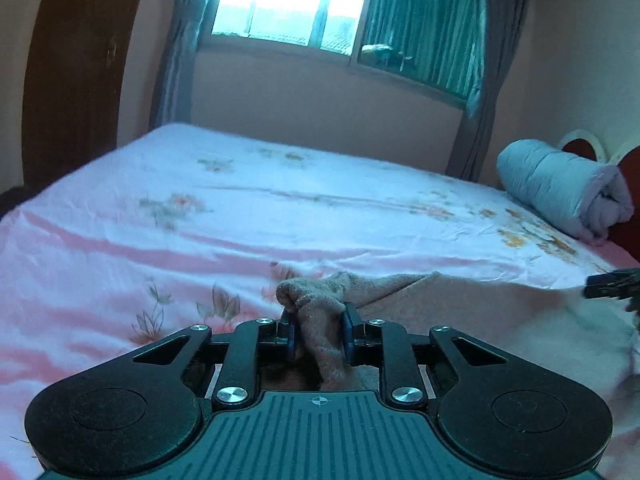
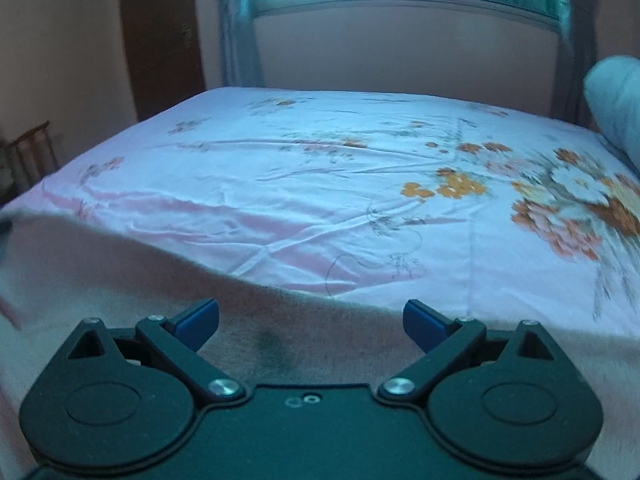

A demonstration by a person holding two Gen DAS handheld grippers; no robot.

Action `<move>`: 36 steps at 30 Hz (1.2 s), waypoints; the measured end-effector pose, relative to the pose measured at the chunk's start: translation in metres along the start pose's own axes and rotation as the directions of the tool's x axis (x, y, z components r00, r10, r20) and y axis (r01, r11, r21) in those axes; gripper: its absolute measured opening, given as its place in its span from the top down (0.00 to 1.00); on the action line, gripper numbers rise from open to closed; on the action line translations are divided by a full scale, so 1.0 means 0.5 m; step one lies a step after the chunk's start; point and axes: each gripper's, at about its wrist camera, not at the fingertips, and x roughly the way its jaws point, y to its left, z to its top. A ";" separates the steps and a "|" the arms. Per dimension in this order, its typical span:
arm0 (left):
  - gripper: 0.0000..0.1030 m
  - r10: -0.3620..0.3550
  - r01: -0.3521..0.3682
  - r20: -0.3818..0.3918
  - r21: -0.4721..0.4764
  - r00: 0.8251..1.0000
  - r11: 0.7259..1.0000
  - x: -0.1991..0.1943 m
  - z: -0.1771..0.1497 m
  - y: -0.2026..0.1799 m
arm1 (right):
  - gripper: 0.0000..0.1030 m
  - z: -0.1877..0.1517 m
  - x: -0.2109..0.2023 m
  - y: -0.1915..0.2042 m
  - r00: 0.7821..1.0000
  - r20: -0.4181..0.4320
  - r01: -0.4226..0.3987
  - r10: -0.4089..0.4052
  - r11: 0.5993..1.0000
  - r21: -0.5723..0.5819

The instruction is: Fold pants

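Note:
The pants are a fuzzy pinkish-beige fabric lying on the near part of the bed. My left gripper is shut on a bunched edge of the pants, which pokes up between its blue pads. In the right wrist view the pants spread flat beneath my right gripper, whose blue-tipped fingers stand wide apart just above the fabric, holding nothing. The right gripper's tip also shows at the right edge of the left wrist view.
The bed has a pink and white floral sheet. A rolled light-blue quilt lies at the far right by the headboard. A window with curtains is behind the bed, and a brown door is on the left.

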 end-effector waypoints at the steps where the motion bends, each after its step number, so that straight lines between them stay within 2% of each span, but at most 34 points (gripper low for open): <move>1: 0.79 0.000 0.000 0.000 0.002 1.000 1.000 -0.004 0.002 -0.001 | 0.10 0.002 0.006 0.002 1.000 -0.001 -0.010 0.010 1.000 -0.029; 5: 0.79 0.006 -0.006 -0.009 0.020 1.000 1.000 -0.007 0.004 -0.001 | 0.11 0.009 0.036 0.025 0.998 -0.028 -0.068 0.064 0.986 -0.152; 9: 0.79 0.012 -0.011 -0.025 0.043 1.000 0.999 0.001 0.005 0.000 | 0.11 0.014 0.085 0.057 0.994 -0.096 -0.072 0.045 0.952 -0.297; 15: 0.79 0.012 -0.009 -0.051 0.055 0.999 0.998 0.012 0.004 0.003 | 0.15 0.019 0.124 0.067 0.977 -0.185 -0.167 0.109 0.928 -0.334; 16: 0.79 0.014 -0.011 -0.053 0.060 0.999 0.998 0.013 0.004 0.003 | 0.25 0.019 0.130 0.067 0.972 -0.203 -0.186 0.122 0.925 -0.332; 17: 0.79 0.015 -0.011 -0.056 0.066 0.998 0.998 0.014 0.003 0.002 | 0.61 0.021 0.131 0.065 0.965 -0.217 -0.214 0.149 0.924 -0.318; 18: 0.79 0.014 -0.010 -0.059 0.067 0.998 0.998 0.015 0.002 0.002 | 0.78 0.025 0.129 0.065 0.960 -0.219 -0.235 0.172 0.922 -0.308; 20: 0.79 0.014 -0.010 -0.060 0.069 0.998 0.998 0.014 0.001 0.001 | 0.90 0.032 0.130 0.075 0.961 -0.230 -0.226 0.156 0.920 -0.321; 23: 0.79 0.014 -0.010 -0.059 0.062 0.998 0.998 0.014 0.001 0.001 | 0.99 0.031 0.126 0.093 0.962 -0.238 -0.219 0.136 0.904 -0.366; 29: 0.79 -0.001 0.003 -0.028 0.064 1.000 0.998 -0.006 0.011 0.000 | 1.00 0.035 0.070 0.106 0.978 -0.179 -0.169 0.105 0.904 -0.393; 33: 0.79 -0.042 0.042 0.002 0.089 0.999 0.995 -0.045 0.029 0.002 | 1.00 0.046 -0.015 0.119 0.986 -0.131 -0.148 0.103 0.902 -0.405; 36: 0.79 -0.100 0.097 0.034 0.095 0.994 0.991 -0.086 0.036 0.012 | 1.00 0.044 -0.100 0.142 0.990 -0.097 -0.131 0.098 0.894 -0.428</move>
